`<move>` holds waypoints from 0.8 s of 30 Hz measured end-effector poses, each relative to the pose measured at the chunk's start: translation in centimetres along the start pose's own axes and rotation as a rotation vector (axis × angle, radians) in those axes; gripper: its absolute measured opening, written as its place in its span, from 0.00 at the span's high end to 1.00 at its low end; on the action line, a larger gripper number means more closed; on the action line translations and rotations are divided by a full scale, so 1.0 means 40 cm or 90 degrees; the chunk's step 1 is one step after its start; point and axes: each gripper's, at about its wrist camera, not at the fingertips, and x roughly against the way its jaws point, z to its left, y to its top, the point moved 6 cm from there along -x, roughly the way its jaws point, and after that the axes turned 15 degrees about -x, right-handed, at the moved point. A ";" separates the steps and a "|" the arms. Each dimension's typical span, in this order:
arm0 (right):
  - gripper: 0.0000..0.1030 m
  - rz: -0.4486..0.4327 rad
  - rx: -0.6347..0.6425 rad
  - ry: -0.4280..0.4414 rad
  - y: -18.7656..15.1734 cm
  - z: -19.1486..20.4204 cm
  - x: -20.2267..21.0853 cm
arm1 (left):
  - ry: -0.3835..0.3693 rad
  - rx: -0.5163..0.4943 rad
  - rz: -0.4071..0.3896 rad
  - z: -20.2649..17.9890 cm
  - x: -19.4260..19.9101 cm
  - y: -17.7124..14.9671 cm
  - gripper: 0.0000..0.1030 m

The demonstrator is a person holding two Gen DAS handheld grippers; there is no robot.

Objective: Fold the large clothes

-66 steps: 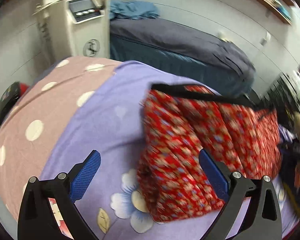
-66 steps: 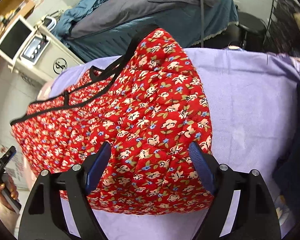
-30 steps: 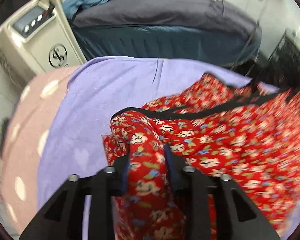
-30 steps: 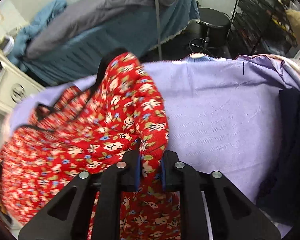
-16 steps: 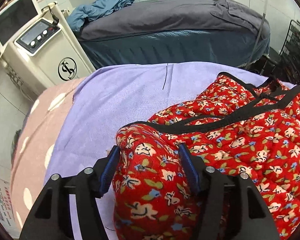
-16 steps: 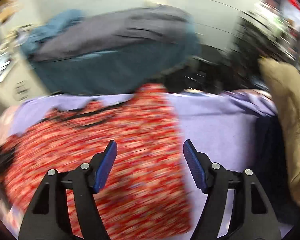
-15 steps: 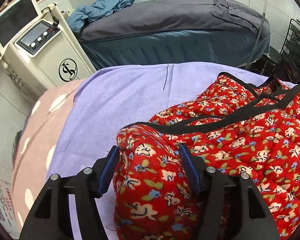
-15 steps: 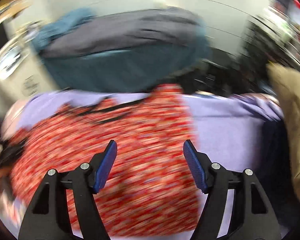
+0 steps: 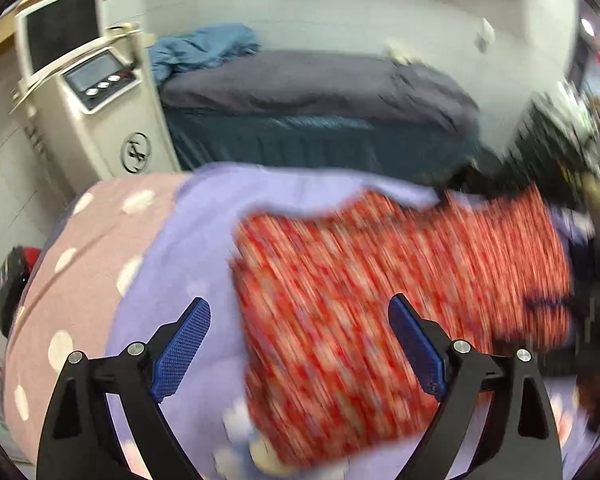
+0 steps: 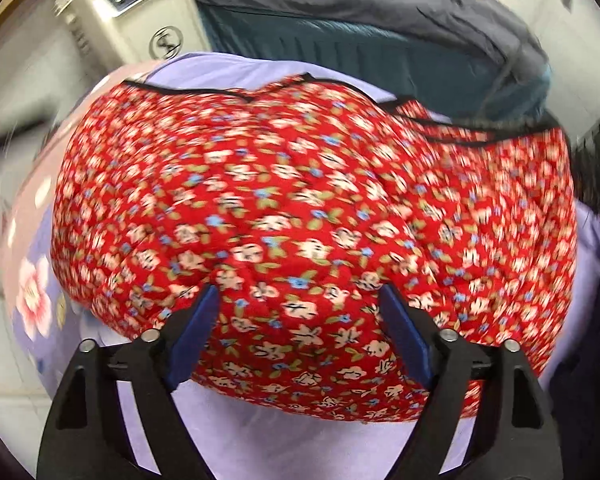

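Note:
A red quilted floral garment (image 9: 400,292) with black trim lies folded on the lavender sheet (image 9: 188,240); this view is blurred by motion. My left gripper (image 9: 300,344) hovers above the garment's left edge, its jaws opening wide, blue pads clear of the cloth. In the right wrist view the same garment (image 10: 308,208) fills the middle of the frame as a puffy pile. My right gripper (image 10: 296,336) hangs over its near edge, jaws opening, nothing pressed between the pads.
A pink sheet with white dots (image 9: 80,264) covers the left side. A white machine with a screen (image 9: 92,96) stands behind, next to a grey-covered bed (image 9: 320,92). Dark clothing (image 10: 596,340) lies at the right edge. A black rack (image 9: 552,140) stands at right.
Both grippers were shut on folds of the red garment a second ago; both have let go, opened wide and pulled back and up. The garment now lies folded on the sheet.

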 end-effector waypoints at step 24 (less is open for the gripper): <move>0.05 0.112 -0.095 -0.079 0.021 -0.138 -0.139 | 0.012 0.001 0.213 -0.123 -0.275 0.005 0.05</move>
